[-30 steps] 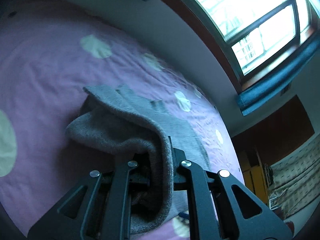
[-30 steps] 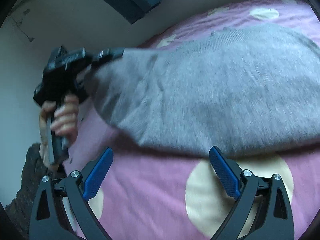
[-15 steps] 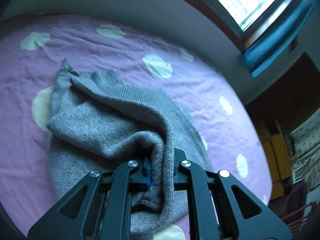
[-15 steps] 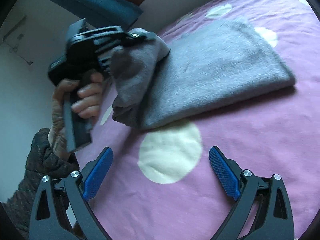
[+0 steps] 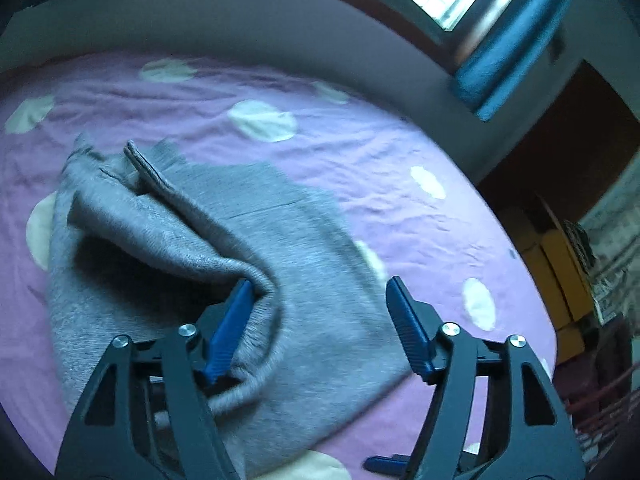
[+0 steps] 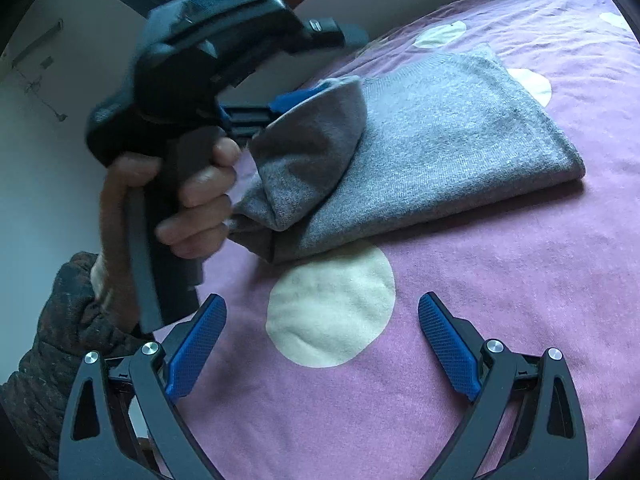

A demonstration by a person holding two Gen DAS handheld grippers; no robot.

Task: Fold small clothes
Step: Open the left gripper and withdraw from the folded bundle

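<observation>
A grey knit sweater lies folded on the purple spotted bedsheet. It also shows in the right wrist view. My left gripper is open just above the sweater's near edge, and a raised fold of the knit still drapes over its left finger. In the right wrist view a hand holds the left gripper at the sweater's left end. My right gripper is open and empty over the sheet, apart from the sweater.
A grey wall and a window with blue curtains stand beyond the bed. Yellow boxes and a dark doorway are past the bed's right edge. A cream spot on the sheet lies between the right gripper's fingers.
My left gripper carried the sweater's edge over onto the rest of the sweater, lowered it, and opened. The sweater now lies folded on the sheet. The right gripper stayed open.
</observation>
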